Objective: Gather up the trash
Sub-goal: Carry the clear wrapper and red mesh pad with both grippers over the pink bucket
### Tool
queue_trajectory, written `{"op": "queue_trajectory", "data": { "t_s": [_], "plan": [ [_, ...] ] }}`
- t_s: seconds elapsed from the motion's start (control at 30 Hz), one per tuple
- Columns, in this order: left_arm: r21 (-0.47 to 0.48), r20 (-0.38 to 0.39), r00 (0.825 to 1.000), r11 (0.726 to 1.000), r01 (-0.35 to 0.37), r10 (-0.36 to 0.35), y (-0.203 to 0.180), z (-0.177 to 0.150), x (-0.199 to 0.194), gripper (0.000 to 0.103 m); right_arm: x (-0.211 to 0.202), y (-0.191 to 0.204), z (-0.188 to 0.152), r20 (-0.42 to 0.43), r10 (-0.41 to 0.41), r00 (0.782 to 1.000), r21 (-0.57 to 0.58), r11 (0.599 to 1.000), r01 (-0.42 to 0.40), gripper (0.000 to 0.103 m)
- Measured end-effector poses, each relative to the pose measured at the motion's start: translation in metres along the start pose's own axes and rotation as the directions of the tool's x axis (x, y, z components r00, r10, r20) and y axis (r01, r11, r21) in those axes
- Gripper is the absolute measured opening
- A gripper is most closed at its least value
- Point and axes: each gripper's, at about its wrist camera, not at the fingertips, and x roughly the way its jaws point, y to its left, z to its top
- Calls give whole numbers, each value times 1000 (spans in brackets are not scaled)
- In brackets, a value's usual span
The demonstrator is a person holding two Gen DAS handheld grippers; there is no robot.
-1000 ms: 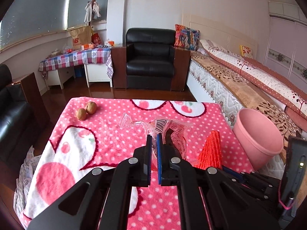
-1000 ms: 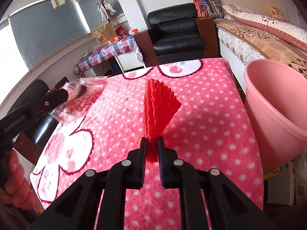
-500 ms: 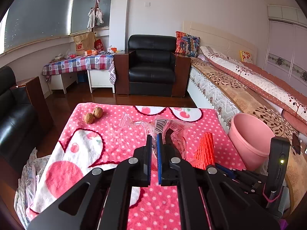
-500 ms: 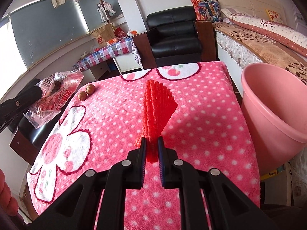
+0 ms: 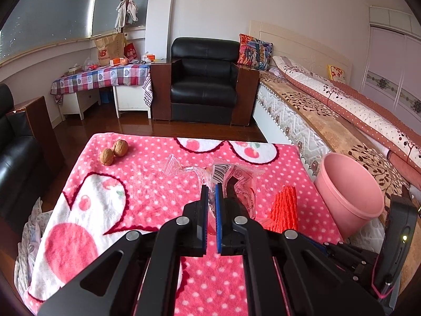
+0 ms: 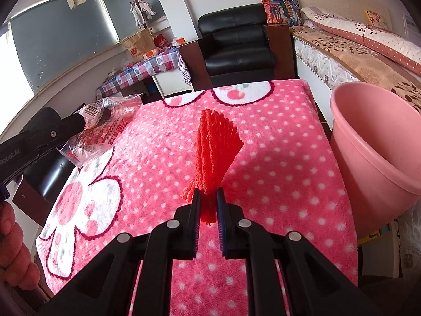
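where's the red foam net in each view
Left wrist: the red foam net sits lower right of centre, just right of the left claw, on the side toward the pink bucket.
Right wrist: centre of the picture, pinched in the right claw.
Shared landmark: the pink bucket, at the right edge in both views.

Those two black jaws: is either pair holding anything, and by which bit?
Both. The left gripper pinches the clear plastic wrapper by its near edge; the right gripper clamps the red foam net at its narrow bottom end.
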Motion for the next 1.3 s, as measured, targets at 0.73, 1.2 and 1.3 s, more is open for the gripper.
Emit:
{"op": "queue_trajectory", "data": {
  "t_s": [0.73, 1.2, 1.3],
  "plan": [
    [62, -1, 997, 995, 81, -81, -55, 21, 25, 4, -70, -47, 37, 121, -44, 992, 116, 993, 30, 11],
    [144, -3, 959, 949, 280, -283, -130, 39, 35, 4, -113, -138, 61, 167, -191, 967, 268, 953, 142, 11],
    [163, -26, 947, 933, 320, -320, -148, 37, 44, 4, -112, -155, 60, 156, -213, 965, 291, 943, 161, 11]
  ]
}}
